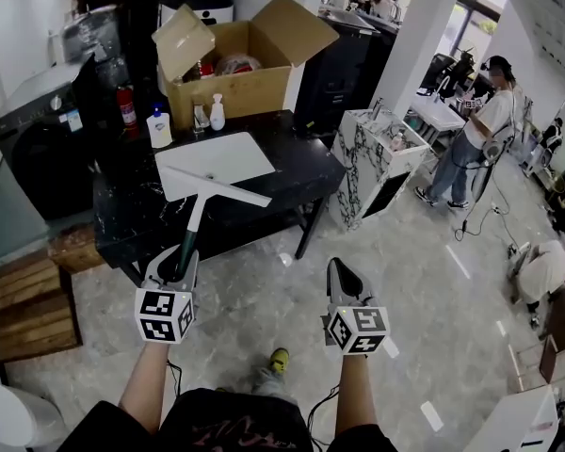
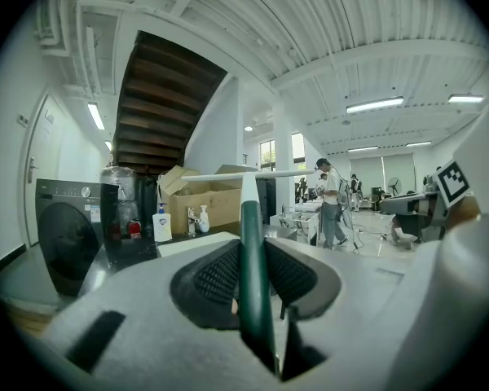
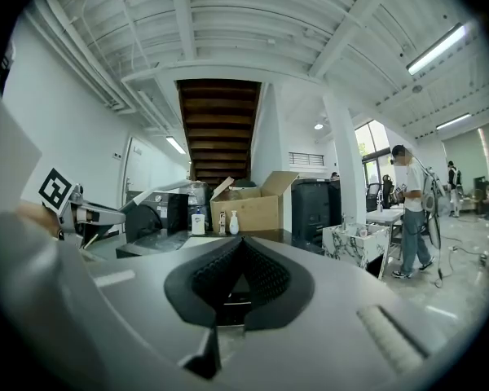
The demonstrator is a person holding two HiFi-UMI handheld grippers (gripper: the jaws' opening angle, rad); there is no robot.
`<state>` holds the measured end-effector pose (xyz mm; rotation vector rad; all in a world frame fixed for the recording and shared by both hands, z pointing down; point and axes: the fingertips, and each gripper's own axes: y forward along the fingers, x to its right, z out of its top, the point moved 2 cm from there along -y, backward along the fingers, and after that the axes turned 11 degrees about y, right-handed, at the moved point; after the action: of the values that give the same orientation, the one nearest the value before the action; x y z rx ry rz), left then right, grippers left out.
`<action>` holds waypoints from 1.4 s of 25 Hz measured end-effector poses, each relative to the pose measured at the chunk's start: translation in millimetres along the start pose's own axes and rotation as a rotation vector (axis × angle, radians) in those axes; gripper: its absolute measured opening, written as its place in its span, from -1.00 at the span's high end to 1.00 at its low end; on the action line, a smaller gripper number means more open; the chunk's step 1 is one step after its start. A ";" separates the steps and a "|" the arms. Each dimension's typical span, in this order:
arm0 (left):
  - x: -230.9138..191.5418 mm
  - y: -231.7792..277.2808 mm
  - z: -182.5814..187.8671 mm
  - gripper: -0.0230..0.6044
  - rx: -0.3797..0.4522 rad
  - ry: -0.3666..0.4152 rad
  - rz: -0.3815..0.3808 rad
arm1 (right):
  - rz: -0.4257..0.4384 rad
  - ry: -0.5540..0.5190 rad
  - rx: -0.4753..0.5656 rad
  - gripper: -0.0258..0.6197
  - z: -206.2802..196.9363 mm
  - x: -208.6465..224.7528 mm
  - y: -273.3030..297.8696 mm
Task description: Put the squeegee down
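Left claw (image 1: 174, 269) clamps the squeegee (image 1: 207, 190) by its handle, blade over the desk's (image 1: 297, 168) front edge (right claw (image 1: 342, 276) pinched closed, empty). Mid-carry, I'd say; next: lower it flat, let go.

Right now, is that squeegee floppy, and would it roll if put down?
Probably stiff: the squeegee juts from the left gripper without drooping. Likely light, held by its handle end alone. Its wide blade should stop rolling.

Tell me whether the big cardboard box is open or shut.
Open. The cardboard box has its top flaps folded up and outward, and the head view shows red items inside it.
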<state>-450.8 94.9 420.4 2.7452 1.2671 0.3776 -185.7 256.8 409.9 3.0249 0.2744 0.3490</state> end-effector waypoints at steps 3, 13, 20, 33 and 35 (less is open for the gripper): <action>5.5 27.0 4.4 0.60 -0.008 0.004 -0.005 | -0.007 -0.002 0.002 0.88 6.3 22.1 17.5; 23.9 143.4 16.6 0.60 -0.038 0.015 0.014 | 0.017 -0.027 -0.026 0.88 14.2 111.0 103.3; 44.9 221.0 40.2 0.60 -0.053 0.015 0.043 | 0.055 -0.013 -0.045 0.88 31.3 177.7 153.6; 63.5 318.6 70.6 0.60 -0.056 0.012 0.075 | 0.083 -0.001 -0.050 0.88 50.6 254.5 222.7; 62.8 330.5 71.1 0.60 -0.055 0.009 0.076 | 0.083 -0.002 -0.053 0.88 49.2 261.0 230.9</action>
<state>-149.7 -71.2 425.4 2.7545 1.1387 0.4256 114.5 76.2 443.0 2.9903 0.1376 0.3537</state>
